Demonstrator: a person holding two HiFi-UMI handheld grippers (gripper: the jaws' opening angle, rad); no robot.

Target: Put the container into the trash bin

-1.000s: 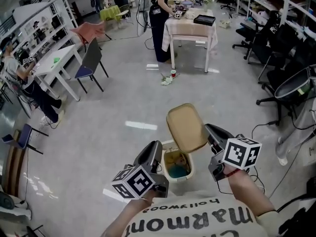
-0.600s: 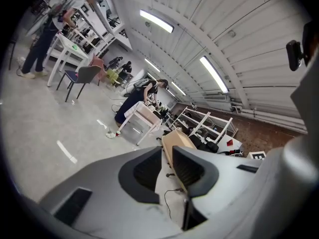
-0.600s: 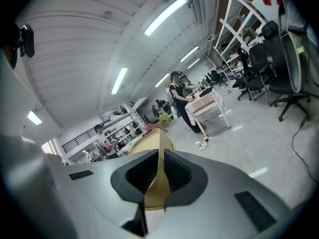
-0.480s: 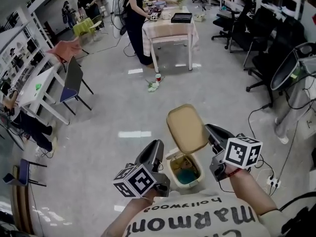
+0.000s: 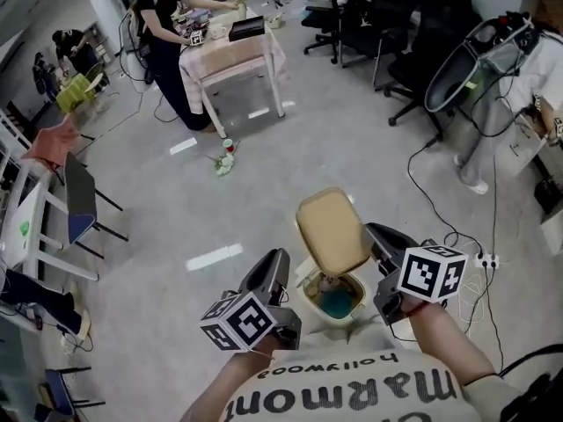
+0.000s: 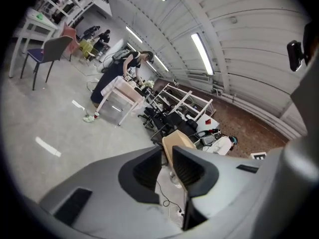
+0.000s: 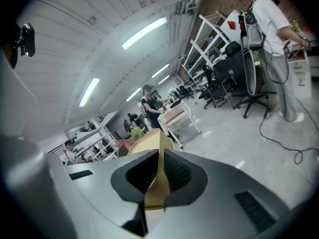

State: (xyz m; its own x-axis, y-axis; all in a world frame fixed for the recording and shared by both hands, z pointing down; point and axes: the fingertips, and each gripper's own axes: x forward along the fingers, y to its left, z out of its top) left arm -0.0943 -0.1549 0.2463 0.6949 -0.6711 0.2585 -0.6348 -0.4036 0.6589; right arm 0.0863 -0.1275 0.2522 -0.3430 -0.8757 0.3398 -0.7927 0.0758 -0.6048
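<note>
A cream trash bin (image 5: 310,299) with a teal liner stands open on the floor just in front of me, between the two grippers. My right gripper (image 5: 376,237) is shut on the edge of a flat tan container (image 5: 332,230), which hangs tilted above the bin's mouth. In the right gripper view the tan container (image 7: 151,141) runs up between the closed jaws of the right gripper (image 7: 160,157). The left gripper (image 5: 276,264) is at the bin's left rim, shut, holding nothing. In the left gripper view the left gripper (image 6: 167,157) points past the container (image 6: 176,140).
A cloth-covered table (image 5: 234,47) with a person (image 5: 162,23) at it stands far ahead. Chairs (image 5: 81,202) are at the left, black office chairs (image 5: 394,14) at the back right. Cables and a power strip (image 5: 481,260) lie on the floor to my right, near another person (image 5: 519,77).
The head view has swung round, so the room has slid leftward and the bin sits a little further right. Both grippers and the container hold the same place in view.
</note>
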